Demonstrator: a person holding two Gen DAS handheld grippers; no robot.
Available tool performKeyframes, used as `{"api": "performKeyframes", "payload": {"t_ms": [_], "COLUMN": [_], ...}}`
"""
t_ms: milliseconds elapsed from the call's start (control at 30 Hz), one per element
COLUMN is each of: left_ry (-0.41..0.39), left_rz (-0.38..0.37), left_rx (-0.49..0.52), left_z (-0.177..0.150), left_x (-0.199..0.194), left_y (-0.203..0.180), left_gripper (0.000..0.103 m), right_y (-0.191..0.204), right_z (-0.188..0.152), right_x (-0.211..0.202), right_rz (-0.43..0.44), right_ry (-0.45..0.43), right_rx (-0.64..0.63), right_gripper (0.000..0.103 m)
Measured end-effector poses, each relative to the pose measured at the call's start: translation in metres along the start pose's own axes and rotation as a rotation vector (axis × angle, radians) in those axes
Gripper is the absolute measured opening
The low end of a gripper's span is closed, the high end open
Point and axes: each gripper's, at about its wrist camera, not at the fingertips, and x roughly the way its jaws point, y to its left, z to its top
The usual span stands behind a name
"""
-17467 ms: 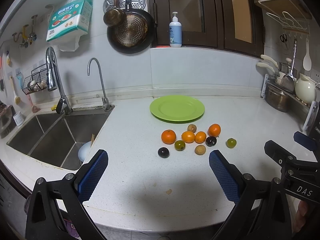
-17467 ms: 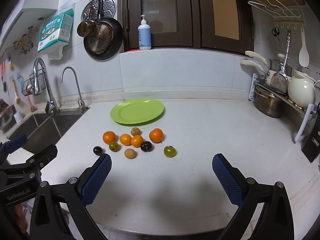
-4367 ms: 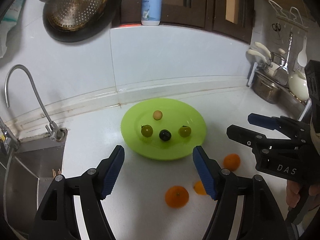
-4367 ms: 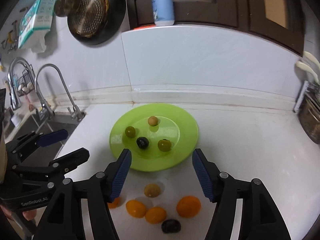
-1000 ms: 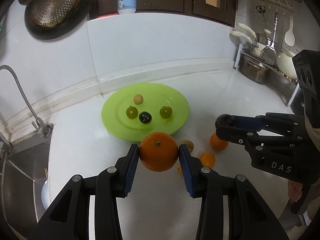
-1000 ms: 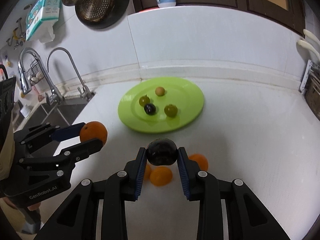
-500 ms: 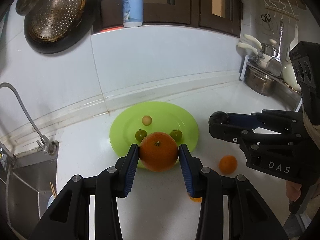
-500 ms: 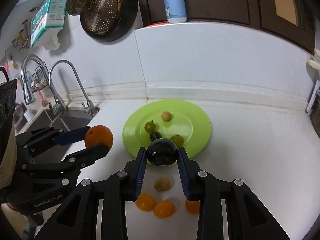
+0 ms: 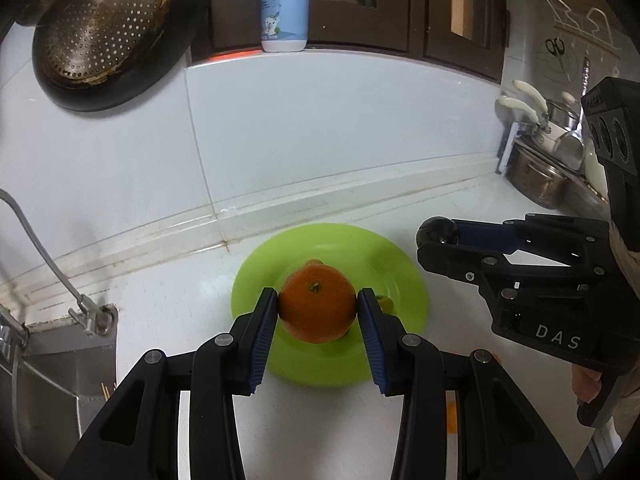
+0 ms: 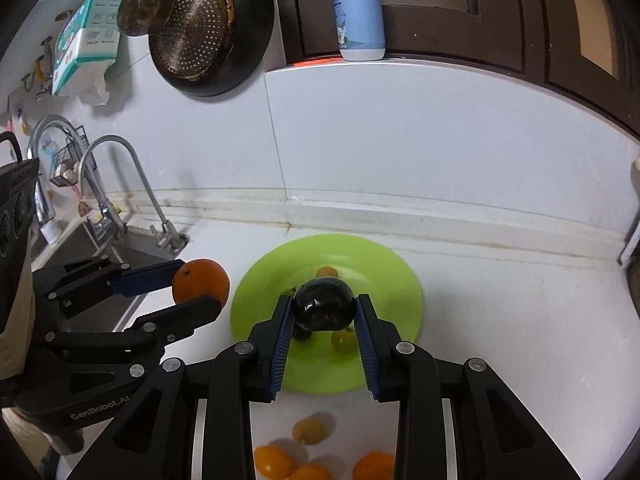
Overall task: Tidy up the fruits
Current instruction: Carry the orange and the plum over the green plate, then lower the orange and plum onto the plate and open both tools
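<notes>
While each tool [image 9: 318, 312] [image 10: 323, 312] grips one fruit, four lie off-plate.

Left tongs [image 9: 317, 308] clamped on an orange [image 9: 317, 303], blue pads [image 9: 264, 332] pressed to both its sides, held over the near half of the green plate [image 9: 404, 280]. Plate sits on the white surface [image 9: 168, 304]. Small fruit on the plate mostly hidden behind the orange. Right tongs [image 9: 438, 236] enter from the right, gripping a dark round fruit [image 9: 436, 231] beside the plate's far right rim. Sink edge [image 9: 60, 344] at left; soap bottle [image 9: 285, 4] on the ledge above.
</notes>
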Motion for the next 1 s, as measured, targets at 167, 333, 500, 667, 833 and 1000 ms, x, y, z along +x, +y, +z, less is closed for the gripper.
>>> {"api": "performKeyframes", "payload": {"t_ms": [167,333,500,667,833,1000], "left_ry": [0.031,0.059,0.093,0.128,0.166,0.206], "left_rz": [-0.005,-0.003,0.015,0.017,0.011,0.016], "left_rx": [-0.018,-0.024,-0.018,-0.029,-0.040,-0.040], "left_z": [0.009,0.015,0.020,0.021,0.022,0.018], "left_x": [0.023,0.047,0.075,0.099,0.118,0.137], "left_y": [0.012,0.021,0.026,0.031,0.033,0.035], "left_gripper": [0.041,0.041,0.041,0.041,0.041,0.041], "right_y": [-0.003,-0.007,-0.015,-0.024,-0.033,-0.039], "right_z": [0.011,0.019,0.025,0.027,0.026,0.025], "right_x": [0.020,0.044,0.072,0.100,0.124,0.142], "right_rz": [-0.006,-0.010,-0.003,-0.003,0.000,0.005], "right_ry": [0.024,0.059,0.105,0.158,0.212,0.257], "right_rx": [-0.012,-0.025,-0.019,-0.007,0.014,0.025], "right_gripper": [0.032,0.032,0.032,0.032,0.032,0.032]}}
